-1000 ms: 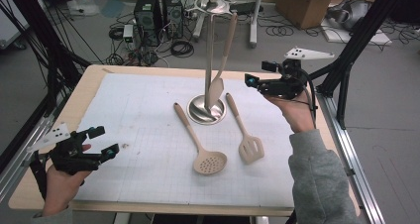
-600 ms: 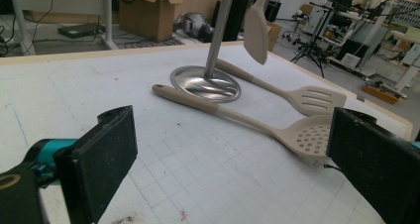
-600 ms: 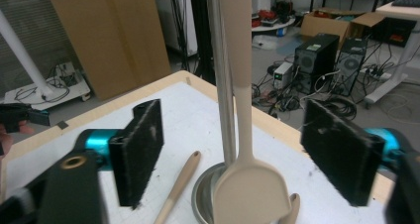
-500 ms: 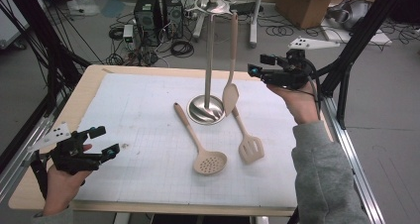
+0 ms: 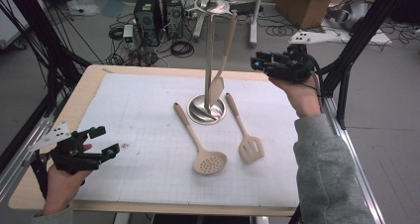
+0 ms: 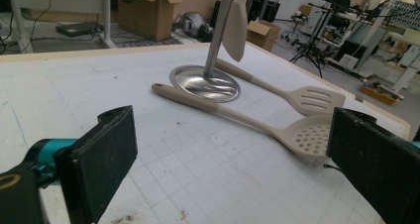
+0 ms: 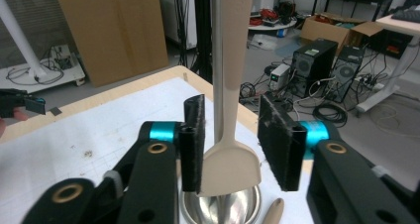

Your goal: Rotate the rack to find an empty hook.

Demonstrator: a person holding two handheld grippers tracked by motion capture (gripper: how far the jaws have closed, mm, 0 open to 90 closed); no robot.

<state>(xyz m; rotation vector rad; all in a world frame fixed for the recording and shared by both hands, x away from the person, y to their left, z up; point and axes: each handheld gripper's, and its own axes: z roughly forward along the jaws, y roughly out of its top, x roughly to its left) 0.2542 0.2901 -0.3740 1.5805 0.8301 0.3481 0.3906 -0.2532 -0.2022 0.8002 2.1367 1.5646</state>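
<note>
A steel utensil stand [image 5: 212, 45] rises from a round base at the table's middle. A beige spatula [image 5: 224, 60] hangs from its top ring, blade down. My right gripper [image 5: 256, 63] is held level in the air just right of it. Its jaws have just been closing, and the spatula [image 7: 230, 169] shows in their gap a little beyond the pads, untouched. A beige skimmer [image 5: 210, 163] and a slotted turner [image 5: 251, 148] lie on the mat in front of the base. My left gripper [image 5: 105, 142] rests open and empty at the near left corner, pointing toward the skimmer [image 6: 307, 137].
A white gridded mat [image 5: 124, 115] covers most of the wooden table [image 5: 94, 78]. Black frame posts stand at both sides. Computer towers [image 5: 158, 11], cables and cardboard boxes [image 5: 302, 1] sit on the floor behind the far edge.
My right gripper has risen beside the stand and its jaws have narrowed. The hanging spatula swung toward it, then back left. The left gripper has stayed put.
</note>
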